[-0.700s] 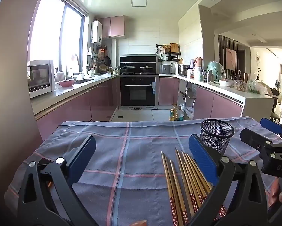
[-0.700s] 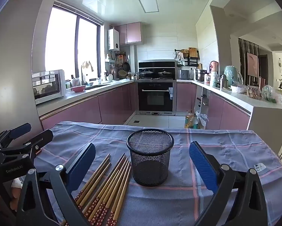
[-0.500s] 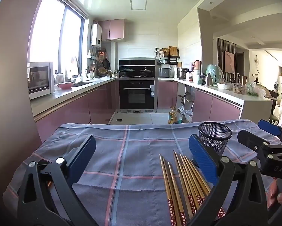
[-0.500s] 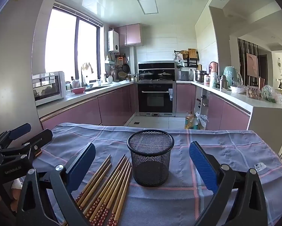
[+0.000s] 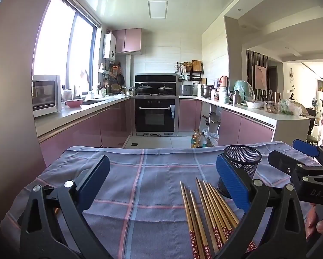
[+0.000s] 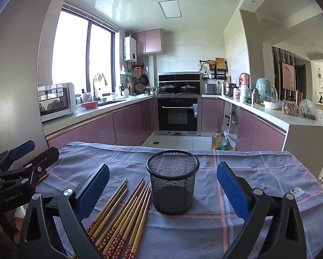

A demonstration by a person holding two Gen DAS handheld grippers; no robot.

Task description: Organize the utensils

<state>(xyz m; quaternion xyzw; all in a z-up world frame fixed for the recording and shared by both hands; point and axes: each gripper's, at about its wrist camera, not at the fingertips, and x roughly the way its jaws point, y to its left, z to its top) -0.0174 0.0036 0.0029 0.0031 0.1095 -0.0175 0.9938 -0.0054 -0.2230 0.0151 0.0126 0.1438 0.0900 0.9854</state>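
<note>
While both claws hang above the checked cloth, we see the left gripper spread wide with nothing between its blue pads, only bare fabric in the gap. Our chopsticks lie flat on the cloth, bunched side by side, just inside the left claw's right-hand finger, patterned red ends toward us, tips pointing away. Over to the right-hand view now: the right gripper is also wide open and gripping nothing. We have the black mesh cup standing upright on the cloth, framed between the 2 fingers but clear of both pads, a touch nearer the left one. The same chopsticks fan out just beside the cup's left side, running under the right claw's left finger. From the left view that cup sits partly hidden behind the right-hand pad, just beyond the chopstick tips. The other claw shows at each frame's edge.
</note>
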